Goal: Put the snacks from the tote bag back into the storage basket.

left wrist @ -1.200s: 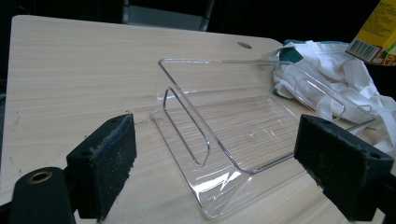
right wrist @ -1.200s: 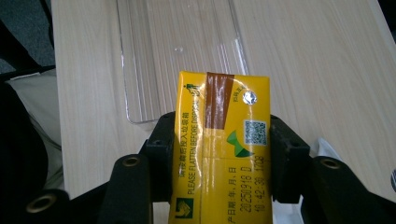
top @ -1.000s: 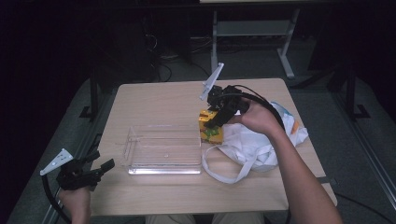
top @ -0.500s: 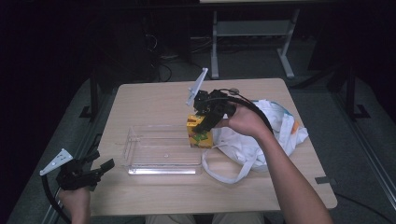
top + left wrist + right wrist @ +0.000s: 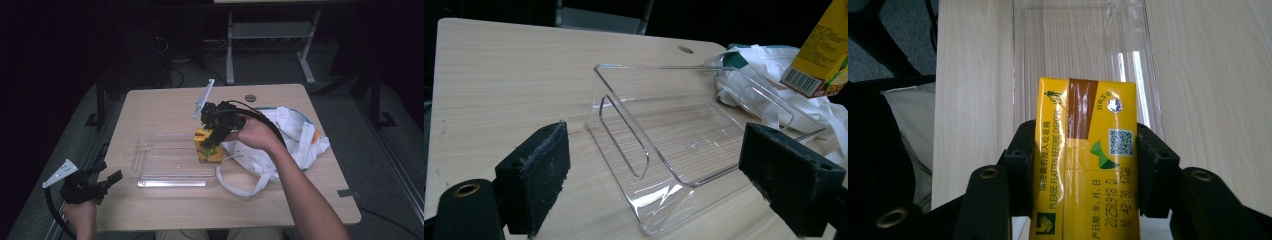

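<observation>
Yellow drink carton: small, stiff-sided but crushable, probably light; best gripped across its flat faces. Held so in the right gripper, above the near end of the clear plastic tray. Left gripper: jaws wide, empty, off the table's edge.

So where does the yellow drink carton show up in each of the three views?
High view: the yellow drink carton sits centre, at the clear tray's right end, held by the right gripper.
Left gripper view: top right corner, above the white bag.
Right gripper view: centre bottom, clamped between the jaws.
Shared landmark: the clear tray.
</observation>
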`<state>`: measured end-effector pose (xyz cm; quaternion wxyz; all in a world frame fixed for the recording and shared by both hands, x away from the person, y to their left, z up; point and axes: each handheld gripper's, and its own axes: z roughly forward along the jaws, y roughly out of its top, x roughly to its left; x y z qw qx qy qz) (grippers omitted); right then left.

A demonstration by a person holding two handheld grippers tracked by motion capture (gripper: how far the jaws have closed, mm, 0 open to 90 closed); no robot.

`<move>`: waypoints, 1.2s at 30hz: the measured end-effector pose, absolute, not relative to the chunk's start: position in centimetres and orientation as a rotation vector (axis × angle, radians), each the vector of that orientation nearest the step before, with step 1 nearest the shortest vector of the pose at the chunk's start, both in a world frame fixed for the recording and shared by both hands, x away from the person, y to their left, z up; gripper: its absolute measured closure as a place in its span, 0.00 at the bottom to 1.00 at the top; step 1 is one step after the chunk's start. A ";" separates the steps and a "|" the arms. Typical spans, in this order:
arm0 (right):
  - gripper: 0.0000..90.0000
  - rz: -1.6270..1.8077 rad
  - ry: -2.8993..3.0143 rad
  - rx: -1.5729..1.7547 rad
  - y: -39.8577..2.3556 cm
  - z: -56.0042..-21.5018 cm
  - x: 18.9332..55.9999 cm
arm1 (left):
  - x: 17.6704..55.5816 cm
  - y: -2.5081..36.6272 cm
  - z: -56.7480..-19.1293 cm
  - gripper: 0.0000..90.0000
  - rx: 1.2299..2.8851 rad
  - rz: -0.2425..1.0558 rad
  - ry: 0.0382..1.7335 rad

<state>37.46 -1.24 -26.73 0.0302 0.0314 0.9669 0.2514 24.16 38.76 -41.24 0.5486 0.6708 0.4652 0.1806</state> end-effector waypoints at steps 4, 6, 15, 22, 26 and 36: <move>0.58 0.774 2.986 0.081 -0.9 -26.9 37.3 | 24.2 38.7 -41.2 0.14 1.596 0.428 1.100; 0.58 0.769 2.994 0.063 -0.6 -27.0 37.2 | 24.2 38.7 -41.2 0.14 1.594 0.431 1.096; 0.58 0.758 3.010 0.047 0.4 -27.8 37.1 | 24.2 38.8 -41.2 0.14 1.591 0.429 1.100; 0.58 0.765 3.018 0.030 1.1 -28.1 36.9 | 24.1 38.8 -41.2 0.14 1.582 0.428 1.103; 0.58 0.764 3.024 0.030 1.2 -28.3 36.8 | 24.1 38.8 -41.2 0.14 1.587 0.429 1.100; 0.58 0.761 3.030 0.018 1.5 -29.0 36.7 | 24.2 38.8 -41.2 0.14 1.588 0.429 1.100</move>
